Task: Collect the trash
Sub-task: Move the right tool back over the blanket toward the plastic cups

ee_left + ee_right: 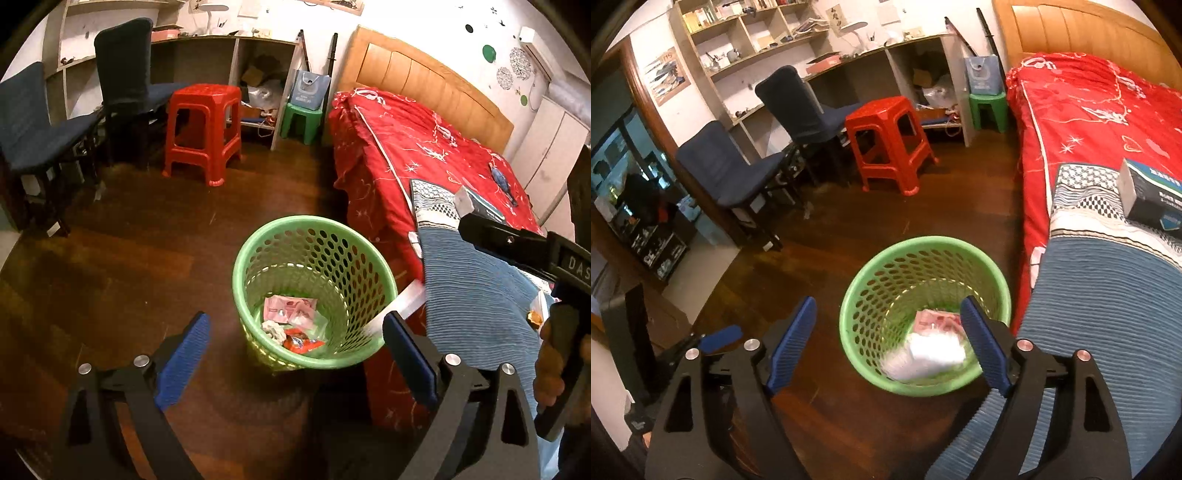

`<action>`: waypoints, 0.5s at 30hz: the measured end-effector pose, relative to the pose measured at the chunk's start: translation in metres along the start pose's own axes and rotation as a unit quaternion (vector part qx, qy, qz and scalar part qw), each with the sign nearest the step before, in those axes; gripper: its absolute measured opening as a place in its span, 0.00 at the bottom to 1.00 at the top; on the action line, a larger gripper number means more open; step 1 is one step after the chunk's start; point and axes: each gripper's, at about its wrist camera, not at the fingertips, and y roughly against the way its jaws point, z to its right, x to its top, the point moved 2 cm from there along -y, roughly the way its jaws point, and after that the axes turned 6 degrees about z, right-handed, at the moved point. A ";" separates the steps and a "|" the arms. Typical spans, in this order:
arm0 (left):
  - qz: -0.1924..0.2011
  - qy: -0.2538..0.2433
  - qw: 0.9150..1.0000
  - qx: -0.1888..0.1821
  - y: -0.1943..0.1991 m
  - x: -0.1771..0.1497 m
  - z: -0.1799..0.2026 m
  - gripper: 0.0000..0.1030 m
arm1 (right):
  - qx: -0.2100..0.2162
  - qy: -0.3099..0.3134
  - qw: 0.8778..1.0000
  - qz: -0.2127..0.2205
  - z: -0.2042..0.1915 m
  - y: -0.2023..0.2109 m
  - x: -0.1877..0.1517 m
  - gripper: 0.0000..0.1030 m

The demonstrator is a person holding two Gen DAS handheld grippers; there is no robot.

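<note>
A green perforated waste basket stands on the wooden floor beside the bed; it also shows in the right wrist view. Inside lie a pink wrapper, crumpled paper and a red wrapper. My left gripper is open and empty above the basket's near rim. My right gripper is open above the basket. A blurred white piece of trash is in the basket mouth below it; in the left wrist view it is a white streak at the rim. The right gripper's body shows at the right.
A bed with a red cover and a blue-striped blanket runs along the right, with a box on it. A red stool, a green stool and two dark chairs stand by the desk shelves.
</note>
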 end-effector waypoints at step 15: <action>0.005 -0.042 0.999 -0.019 0.003 0.001 0.050 0.89 | -0.056 -0.028 0.997 0.039 0.055 0.079 -0.020 0.79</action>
